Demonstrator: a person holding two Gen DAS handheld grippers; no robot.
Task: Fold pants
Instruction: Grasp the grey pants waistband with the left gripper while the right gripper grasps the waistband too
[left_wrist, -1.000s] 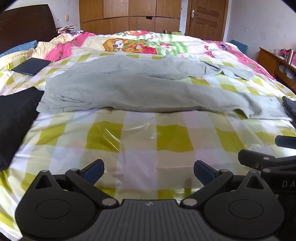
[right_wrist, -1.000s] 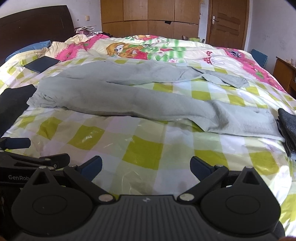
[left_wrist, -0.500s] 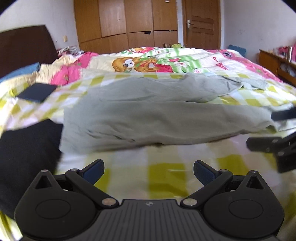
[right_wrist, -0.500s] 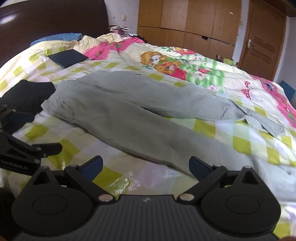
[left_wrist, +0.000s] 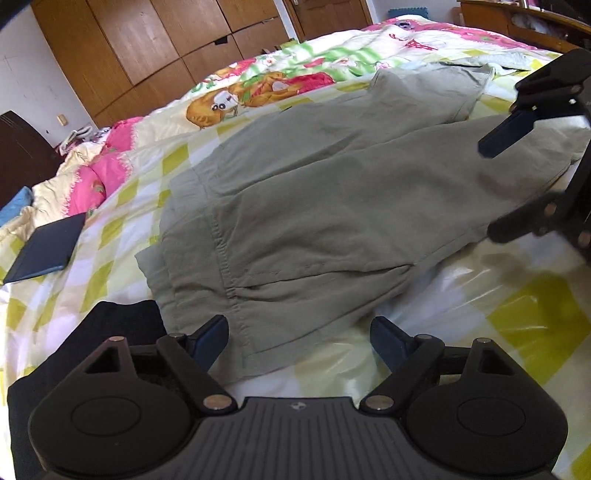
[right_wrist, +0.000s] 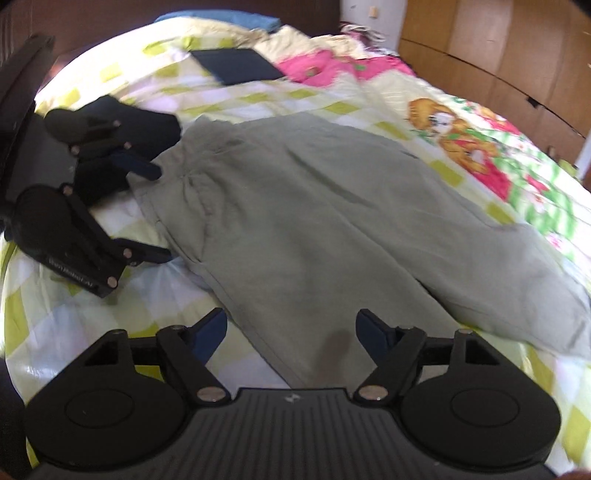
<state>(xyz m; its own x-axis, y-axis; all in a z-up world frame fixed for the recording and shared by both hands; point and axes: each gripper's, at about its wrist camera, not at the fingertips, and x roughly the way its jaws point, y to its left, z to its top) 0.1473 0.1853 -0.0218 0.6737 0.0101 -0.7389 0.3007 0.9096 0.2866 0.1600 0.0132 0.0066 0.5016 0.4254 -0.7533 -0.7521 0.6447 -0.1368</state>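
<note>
Now both are low over the yellow-checked bed sheet (left_wrist: 535, 314). The left hand-held gripper (left_wrist: 299, 341) gapes over the waistband corner of the grey-green cotton pants (left_wrist: 332, 206), jaws just narrowing slightly, pads not pressing. The right hand-held gripper (right_wrist: 291, 338) straddles the near trouser leg, jaws just closing, cloth between them, not clamped.

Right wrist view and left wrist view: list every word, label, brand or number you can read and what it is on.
White lettering on the side of the left gripper, seen in the right wrist view: too blurred to read.
Small pale emblem on each camera mount: a logo, no letters.
Cartoon quilt: pictures only, no readable text.
</note>
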